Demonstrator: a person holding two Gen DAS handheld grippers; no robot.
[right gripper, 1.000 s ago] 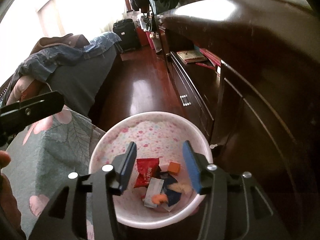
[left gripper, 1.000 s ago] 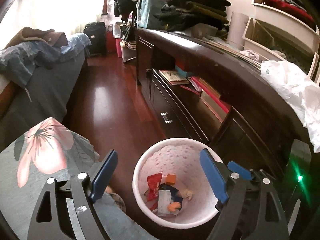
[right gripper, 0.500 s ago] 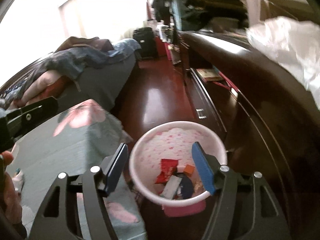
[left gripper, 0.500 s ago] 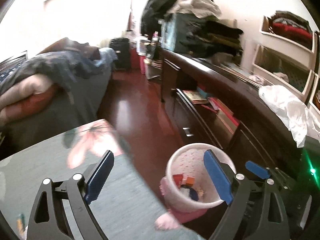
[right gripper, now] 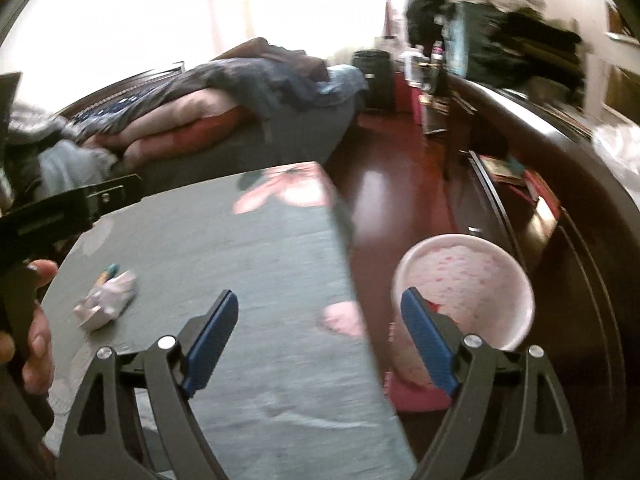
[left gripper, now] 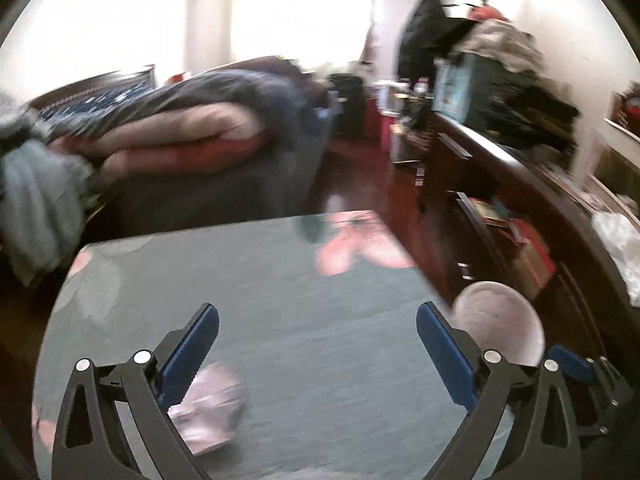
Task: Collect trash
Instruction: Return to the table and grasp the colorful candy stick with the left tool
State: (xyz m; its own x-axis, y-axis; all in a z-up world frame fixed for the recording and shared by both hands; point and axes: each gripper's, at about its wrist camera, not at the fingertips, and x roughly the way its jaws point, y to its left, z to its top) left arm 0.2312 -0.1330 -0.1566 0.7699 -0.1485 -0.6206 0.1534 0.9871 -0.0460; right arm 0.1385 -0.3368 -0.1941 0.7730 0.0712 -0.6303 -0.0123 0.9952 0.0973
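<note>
Lying blurred on the tablecloth (right gripper: 248, 240), crumpled wrapper (right gripper: 106, 306), long axis indiscernible.

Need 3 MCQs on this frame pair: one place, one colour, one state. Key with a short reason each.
1. Where does the crumpled wrapper lie?
A. on the grey-green floral cloth
B. in the bin
C. on the wooden floor

2. What colour are the pads of the left gripper?
A. red
B. blue
C. white

3. What is between the jaws of the right gripper?
A. a red packet
B. the wrapper
C. nothing

Key:
1 A: the wrapper sits on the cloth, well apart from the pink-speckled bin, which stands on the floor beside the cloth's edge.
2 B: both pads show blue in the left wrist view.
3 C: its jaws are opening, with only cloth and bin behind the gap.
</note>
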